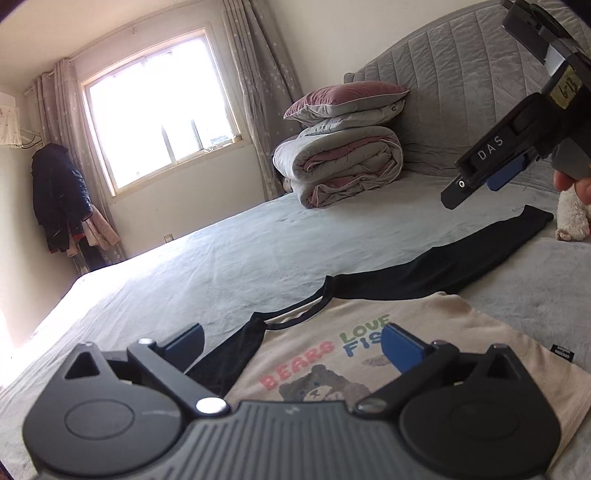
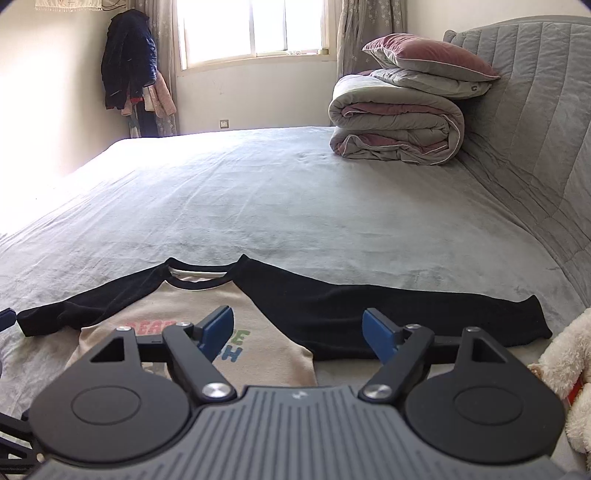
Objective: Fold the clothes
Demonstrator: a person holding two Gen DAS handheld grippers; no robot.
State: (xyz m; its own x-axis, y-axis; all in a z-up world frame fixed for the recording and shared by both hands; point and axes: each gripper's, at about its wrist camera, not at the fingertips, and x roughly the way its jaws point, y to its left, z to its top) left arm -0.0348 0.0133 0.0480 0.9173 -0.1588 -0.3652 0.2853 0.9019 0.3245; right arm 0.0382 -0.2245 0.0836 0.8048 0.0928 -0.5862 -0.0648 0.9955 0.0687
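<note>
Our left claw is hanging with its blue pads spread wide apart, nothing between them, over the chest print of the shirt. Our right claw is likewise standing with its pads apart and gripping nothing, hovering above the spot where the shirt's cream body meets its black sleeve; in the left wrist view we are seeing that same claw from the side, up near the top right corner, with a fingertip of the hand holding it just showing. The shirt is lying flat, front up, at the near edge of the bed, collar pointing toward the far side, both black sleeves stretched straight out to either side. The longer-looking sleeve is reaching toward the headboard end, where a cream plush toy is sitting just beside the cuff. At the far corner by the headboard we are seeing a folded quilt with a pillow stacked on top. Beyond the bed, a window is glowing bright, and dark coats are hanging in the room's corner.
</note>
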